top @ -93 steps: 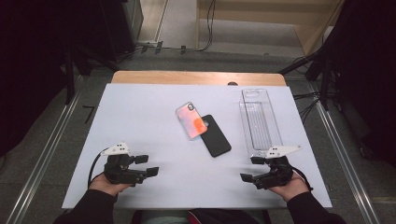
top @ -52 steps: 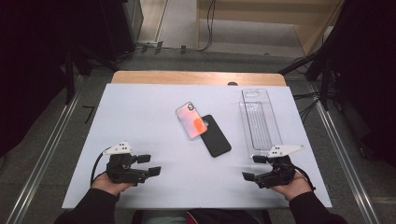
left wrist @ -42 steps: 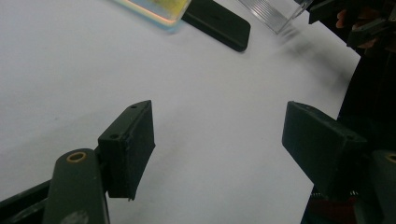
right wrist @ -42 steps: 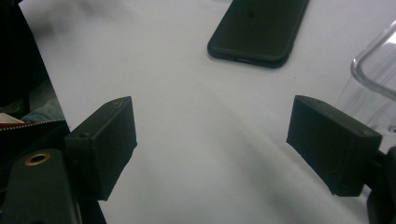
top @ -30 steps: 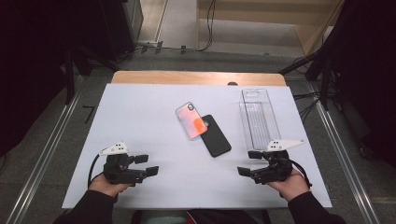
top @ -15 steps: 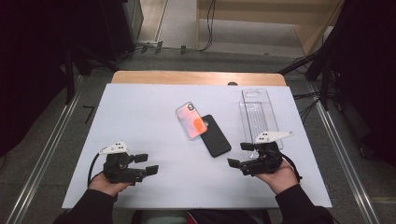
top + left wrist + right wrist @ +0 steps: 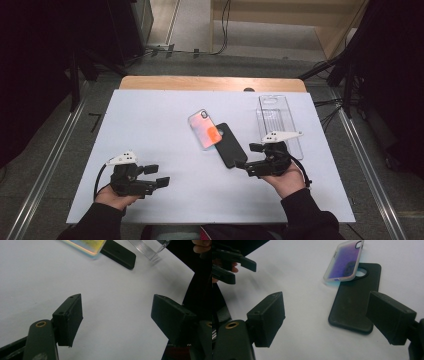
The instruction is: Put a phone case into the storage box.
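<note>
A black phone case (image 7: 231,145) (image 7: 355,298) (image 7: 120,253) lies flat near the middle of the white table (image 7: 150,125). A pink-orange iridescent phone case (image 7: 205,129) (image 7: 344,261) (image 7: 83,245) lies across its far end, one edge propped on it. My right gripper (image 7: 246,157) (image 7: 325,320) hovers just right of the black case's near end, jaws open and empty, pointing left at it. My left gripper (image 7: 157,176) (image 7: 117,315) rests open and empty at the near left of the table.
A clear plastic tray (image 7: 278,121) (image 7: 147,247) lies lengthwise at the right, just beyond the right hand. A wooden strip (image 7: 210,83) borders the table's far edge. Dark floor, cables and metal rails surround the table.
The right gripper has moved left and away from the near edge, from beside the clear tray's near end to the black case's near end. The left gripper has stayed put.
</note>
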A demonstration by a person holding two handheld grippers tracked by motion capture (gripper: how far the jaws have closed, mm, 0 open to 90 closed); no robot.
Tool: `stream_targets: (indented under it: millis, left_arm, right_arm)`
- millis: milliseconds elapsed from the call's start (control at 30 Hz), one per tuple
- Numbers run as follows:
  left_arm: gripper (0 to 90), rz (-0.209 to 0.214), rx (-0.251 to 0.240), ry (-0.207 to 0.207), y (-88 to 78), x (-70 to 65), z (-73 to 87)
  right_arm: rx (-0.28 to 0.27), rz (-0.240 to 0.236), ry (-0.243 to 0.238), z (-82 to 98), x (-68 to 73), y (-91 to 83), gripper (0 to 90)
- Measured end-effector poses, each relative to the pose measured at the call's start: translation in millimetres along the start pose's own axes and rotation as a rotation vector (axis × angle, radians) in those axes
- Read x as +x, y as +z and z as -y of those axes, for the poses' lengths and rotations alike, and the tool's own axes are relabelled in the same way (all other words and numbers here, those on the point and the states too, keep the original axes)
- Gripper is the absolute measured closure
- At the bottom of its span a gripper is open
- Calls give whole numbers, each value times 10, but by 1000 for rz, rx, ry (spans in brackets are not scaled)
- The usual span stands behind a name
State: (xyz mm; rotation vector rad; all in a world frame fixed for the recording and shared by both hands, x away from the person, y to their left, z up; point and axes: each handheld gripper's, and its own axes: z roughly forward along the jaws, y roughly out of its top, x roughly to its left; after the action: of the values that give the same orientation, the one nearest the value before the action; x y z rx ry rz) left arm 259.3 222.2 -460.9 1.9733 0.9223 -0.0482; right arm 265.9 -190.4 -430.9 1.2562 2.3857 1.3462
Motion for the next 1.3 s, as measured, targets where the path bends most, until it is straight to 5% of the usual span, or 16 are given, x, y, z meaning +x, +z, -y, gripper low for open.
stream_targets:
  millis: [733, 900, 1300]
  left_arm:
    - [257, -1, 2, -6, -2, 7, 2]
    - [257, 2, 2, -6, -3, 7, 2]
    - [257, 9, 2, -6, -4, 6, -2]
  right_arm:
    - [-12, 10, 11, -264, -98, 341, 137]
    - [-31, 23, 12, -333, -89, 424, 0]
    - [-27, 65, 39, -541, -98, 699, 0]
